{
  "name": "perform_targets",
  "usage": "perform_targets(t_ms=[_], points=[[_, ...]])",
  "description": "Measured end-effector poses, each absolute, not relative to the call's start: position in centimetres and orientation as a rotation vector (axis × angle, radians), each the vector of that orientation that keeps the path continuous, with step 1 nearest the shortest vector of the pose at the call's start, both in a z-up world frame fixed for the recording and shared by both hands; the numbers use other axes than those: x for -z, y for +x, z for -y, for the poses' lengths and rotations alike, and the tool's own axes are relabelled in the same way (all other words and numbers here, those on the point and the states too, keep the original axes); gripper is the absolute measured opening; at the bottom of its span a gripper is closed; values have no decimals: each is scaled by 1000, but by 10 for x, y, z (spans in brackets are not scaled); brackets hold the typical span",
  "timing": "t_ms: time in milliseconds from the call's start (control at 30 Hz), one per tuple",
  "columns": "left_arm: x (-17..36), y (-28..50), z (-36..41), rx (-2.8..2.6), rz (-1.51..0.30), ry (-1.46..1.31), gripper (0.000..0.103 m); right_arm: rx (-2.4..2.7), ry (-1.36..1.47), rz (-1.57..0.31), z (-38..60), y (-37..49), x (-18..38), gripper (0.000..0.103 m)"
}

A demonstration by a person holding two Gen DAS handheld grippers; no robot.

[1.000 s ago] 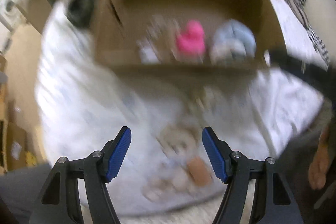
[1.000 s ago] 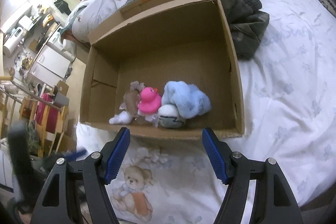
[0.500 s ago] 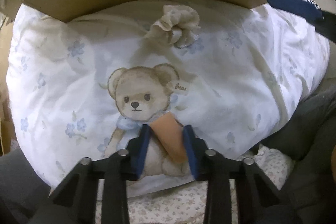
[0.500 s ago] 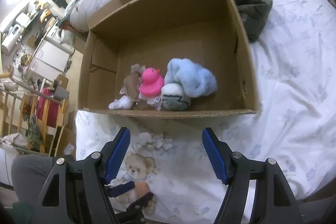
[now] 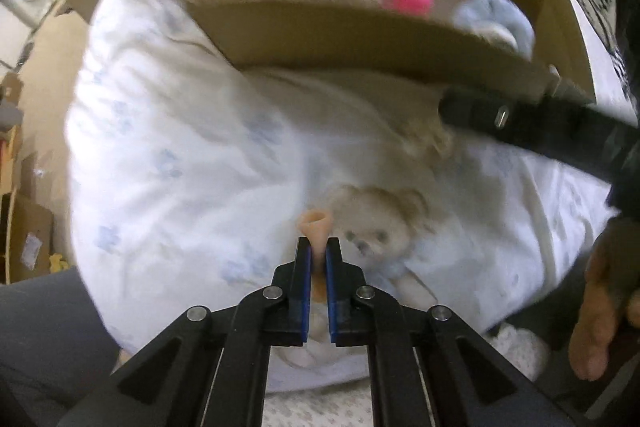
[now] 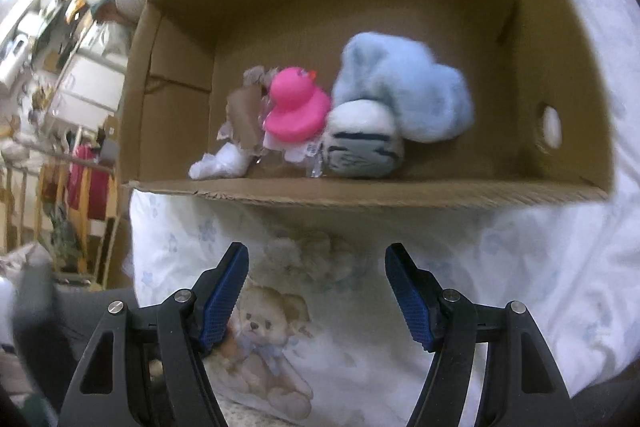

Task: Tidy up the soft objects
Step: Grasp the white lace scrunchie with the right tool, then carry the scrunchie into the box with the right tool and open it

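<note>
My left gripper [image 5: 318, 247] is shut on a small peach soft piece [image 5: 317, 227] and holds it above the white bear-print bedding [image 5: 180, 155]. A beige fabric flower [image 6: 310, 257] lies on the bedding just before the cardboard box [image 6: 360, 189]. My right gripper [image 6: 316, 263] is open and empty, with the flower between its fingertips. Inside the box lie a pink duck [image 6: 294, 105], a fluffy blue toy [image 6: 400, 87], a striped white ball [image 6: 362, 143] and brown and white scraps [image 6: 236, 131]. The box [image 5: 340, 39] and the flower [image 5: 428, 139] also show blurred in the left wrist view.
The right gripper's black body [image 5: 532, 131] crosses the right side of the left wrist view. A hand [image 5: 600, 307] is at the lower right. Room furniture and clutter [image 6: 60, 67] stand left of the bed. A printed bear [image 6: 264, 347] marks the bedding.
My left gripper has shut fully on the peach piece and lifted it off the bedding. My right gripper has moved down and closer to the box, over the fabric flower.
</note>
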State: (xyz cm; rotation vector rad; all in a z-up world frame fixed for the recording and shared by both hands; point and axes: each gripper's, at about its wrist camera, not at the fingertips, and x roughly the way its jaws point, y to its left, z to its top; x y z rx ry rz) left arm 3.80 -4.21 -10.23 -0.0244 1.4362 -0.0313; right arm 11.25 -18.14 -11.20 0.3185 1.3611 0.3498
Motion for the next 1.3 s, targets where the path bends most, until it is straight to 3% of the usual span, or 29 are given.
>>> perform_targets(t_ms=[133, 200, 367, 700, 1033, 1300], points=[[96, 46, 38, 10, -1418, -50, 6, -405, 267, -1398, 162, 116, 123, 70], [93, 48, 30, 5, -1414, -60, 6, -422, 243, -1420, 156, 116, 127, 49], [84, 64, 22, 9, -1407, -100, 6, -453, 221, -1428, 153, 110, 126, 22], [48, 67, 8, 5, -1300, -156, 6, -522, 294, -1324, 173, 95, 86, 20], [51, 65, 7, -5, -1271, -139, 6, -523, 319, -1280, 187, 82, 66, 20], [3, 73, 11, 15, -1136, -84, 6, -554, 358, -1214, 195, 83, 34, 20]])
